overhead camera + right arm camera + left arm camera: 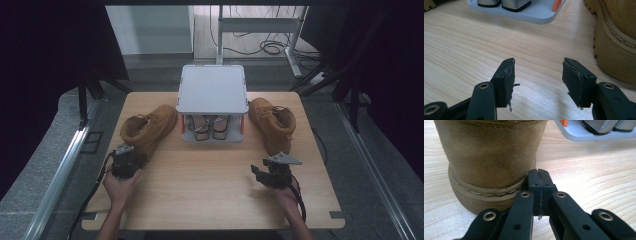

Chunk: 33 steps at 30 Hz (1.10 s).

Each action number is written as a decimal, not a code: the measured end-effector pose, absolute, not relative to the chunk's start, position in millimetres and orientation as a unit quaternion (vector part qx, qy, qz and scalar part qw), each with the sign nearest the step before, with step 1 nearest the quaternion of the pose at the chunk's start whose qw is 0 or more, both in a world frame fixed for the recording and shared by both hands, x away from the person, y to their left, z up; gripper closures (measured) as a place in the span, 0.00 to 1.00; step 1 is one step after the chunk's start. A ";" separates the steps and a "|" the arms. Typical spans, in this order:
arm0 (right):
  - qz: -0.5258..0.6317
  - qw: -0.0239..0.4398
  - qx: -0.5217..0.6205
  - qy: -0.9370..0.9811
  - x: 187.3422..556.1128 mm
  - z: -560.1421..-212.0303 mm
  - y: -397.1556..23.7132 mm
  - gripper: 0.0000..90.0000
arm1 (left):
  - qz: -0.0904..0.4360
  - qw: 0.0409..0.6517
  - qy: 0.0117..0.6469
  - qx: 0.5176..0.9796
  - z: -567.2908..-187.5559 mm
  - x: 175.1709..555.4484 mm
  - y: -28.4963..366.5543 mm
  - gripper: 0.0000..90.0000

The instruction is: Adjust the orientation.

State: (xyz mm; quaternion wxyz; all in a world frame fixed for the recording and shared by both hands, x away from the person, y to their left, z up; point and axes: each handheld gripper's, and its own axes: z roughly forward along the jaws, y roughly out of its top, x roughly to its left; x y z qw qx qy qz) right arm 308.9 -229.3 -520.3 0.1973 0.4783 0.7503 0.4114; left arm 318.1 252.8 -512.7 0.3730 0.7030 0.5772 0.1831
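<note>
Two tan suede boots are flanking a grey two-tier shoe rack (212,90) at upper centre of the high view. Left boot (147,129) is lying left of centre, showing a ribbed crepe sole and pale welt stitching at its heel (486,170). Left gripper (125,159) is pressing its shut, empty jaws beside that heel. Right gripper (272,172), lower right, is resting with jaws apart and empty near the right boot (272,122).
</note>
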 end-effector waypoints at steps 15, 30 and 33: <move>0.417 0.197 0.475 0.750 308.8 -518.3 -229.3 0.48 | 0.153 0.429 0.526 0.718 -500.0 302.7 226.9 0.92; 0.429 0.200 0.481 0.738 307.8 -514.2 -240.8 0.48 | 0.144 0.451 0.485 0.735 -498.5 292.1 203.2 0.53; 0.430 0.204 0.482 0.736 307.2 -512.9 -242.2 0.49 | 0.146 0.453 0.479 0.738 -497.2 290.1 204.4 0.51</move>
